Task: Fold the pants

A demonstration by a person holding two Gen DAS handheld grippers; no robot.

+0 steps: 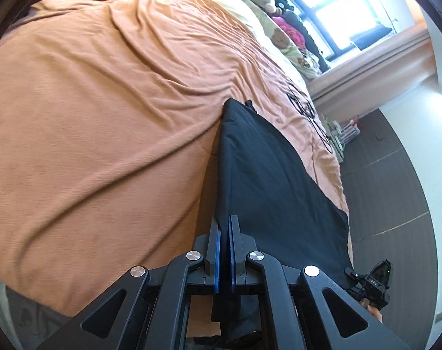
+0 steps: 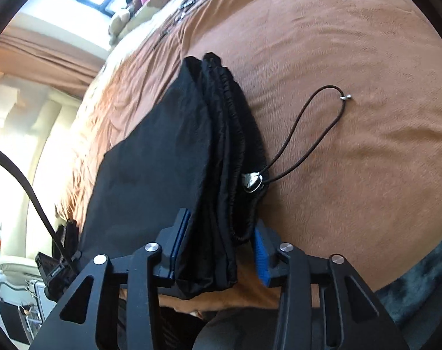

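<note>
Black pants [image 1: 267, 175] stretch across an orange bedspread [image 1: 104, 116]. My left gripper [image 1: 224, 221] is shut on one edge of the fabric, which runs between its blue pads. My right gripper [image 2: 221, 227] is closed around the bunched elastic waistband of the pants [image 2: 162, 160]; the left pad presses the cloth and the waistband touches the tip of the right pad. A dark drawcord [image 2: 302, 134] with a silver toggle [image 2: 251, 182] loops out over the bedspread [image 2: 337, 58]. The right gripper [image 1: 372, 285] shows at the far corner of the pants in the left wrist view.
Pillows and plush toys [image 1: 279, 29] lie at the head of the bed under a bright window [image 1: 337, 8]. A thin black cable [image 1: 308, 110] rests on the bedspread. Dark floor [image 1: 395, 189] runs beside the bed. A black cord [image 2: 25, 186] hangs at left.
</note>
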